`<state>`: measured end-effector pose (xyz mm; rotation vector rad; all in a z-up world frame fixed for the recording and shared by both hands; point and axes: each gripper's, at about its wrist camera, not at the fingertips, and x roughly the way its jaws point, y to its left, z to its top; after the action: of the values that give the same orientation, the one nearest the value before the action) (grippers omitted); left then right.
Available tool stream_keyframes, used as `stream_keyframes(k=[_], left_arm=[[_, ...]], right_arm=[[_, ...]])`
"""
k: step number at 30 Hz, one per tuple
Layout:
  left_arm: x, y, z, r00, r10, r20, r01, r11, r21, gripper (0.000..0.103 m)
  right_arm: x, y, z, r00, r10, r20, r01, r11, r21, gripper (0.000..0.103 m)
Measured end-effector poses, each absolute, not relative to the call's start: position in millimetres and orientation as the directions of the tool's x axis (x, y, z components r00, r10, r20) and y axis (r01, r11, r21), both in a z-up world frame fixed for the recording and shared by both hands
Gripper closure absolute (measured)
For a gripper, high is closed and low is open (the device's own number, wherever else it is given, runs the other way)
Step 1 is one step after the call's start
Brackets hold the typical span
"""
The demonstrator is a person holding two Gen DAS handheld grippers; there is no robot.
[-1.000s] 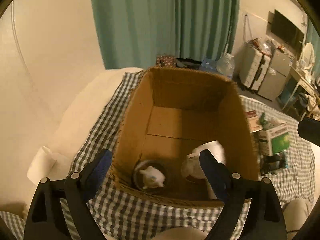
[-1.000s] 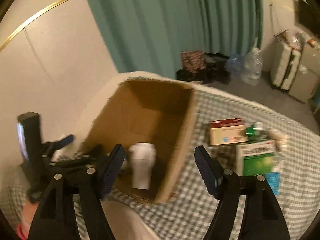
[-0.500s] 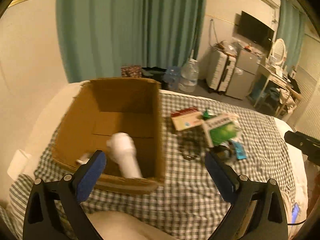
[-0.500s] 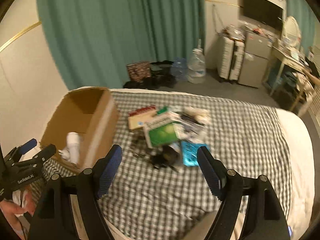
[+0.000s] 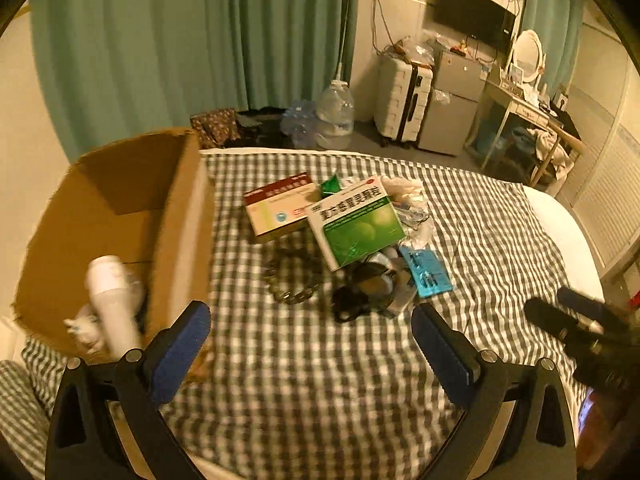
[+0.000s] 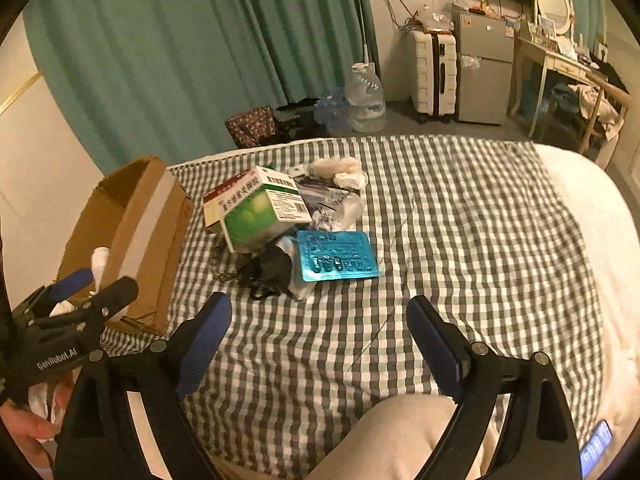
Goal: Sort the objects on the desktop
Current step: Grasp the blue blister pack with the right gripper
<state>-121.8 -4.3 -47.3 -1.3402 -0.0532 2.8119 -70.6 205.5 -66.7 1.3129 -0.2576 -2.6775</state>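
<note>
A pile of objects lies on the checked cloth (image 5: 320, 360): a green-and-white box (image 5: 358, 222) (image 6: 260, 208), a red-and-white box (image 5: 280, 204), a blue blister pack (image 5: 426, 272) (image 6: 336, 256), a dark chain (image 5: 292, 276), black items (image 6: 272, 270) and white wrappers (image 6: 340, 172). A cardboard box (image 5: 120, 216) (image 6: 136, 216) at the left holds a white bottle (image 5: 112, 304). My left gripper (image 5: 310, 330) is open and empty, short of the pile. My right gripper (image 6: 320, 328) is open and empty, near the blister pack. The left gripper also shows in the right wrist view (image 6: 80, 292).
The cloth covers a white bed (image 6: 592, 208). Behind it stand green curtains (image 5: 180, 40), water jugs (image 5: 336, 116), a white suitcase (image 5: 404, 100), a small fridge (image 5: 452, 108) and a desk (image 5: 520, 120). A knee (image 6: 400, 432) shows at the bottom.
Both grippers have swung right, away from the cardboard box, and now face the pile. Both stayed open. The white bottle lies in the box.
</note>
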Motion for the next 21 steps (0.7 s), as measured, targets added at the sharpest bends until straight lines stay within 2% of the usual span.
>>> stream_keyframes(k=[6, 16, 21], left_arm=[[-175.4, 14.9, -71.7, -0.59, 0.065, -0.805, 0.002, -0.997, -0.082, 0.0], [-252.8, 25.8, -112.2, -0.516, 0.161, -0.841, 0.047, -0.975, -0.216, 0.0], [-269.3, 23.7, -128.3, -0.494, 0.145, -0.857, 0.071, -0.976, -0.206, 0.0]], right_arm=[[-104.9, 215.7, -103.6, -0.575, -0.241, -0.782, 0.088, -0.968, 0.234, 0.013], [-172.2, 199.8, -159.8, -0.503, -0.294, -0.813, 0.205, -0.954, 0.218, 0.013], [-193.1, 194.1, -174.2, -0.5, -0.263, -0.825, 0.228, -0.959, 0.168, 0.013]])
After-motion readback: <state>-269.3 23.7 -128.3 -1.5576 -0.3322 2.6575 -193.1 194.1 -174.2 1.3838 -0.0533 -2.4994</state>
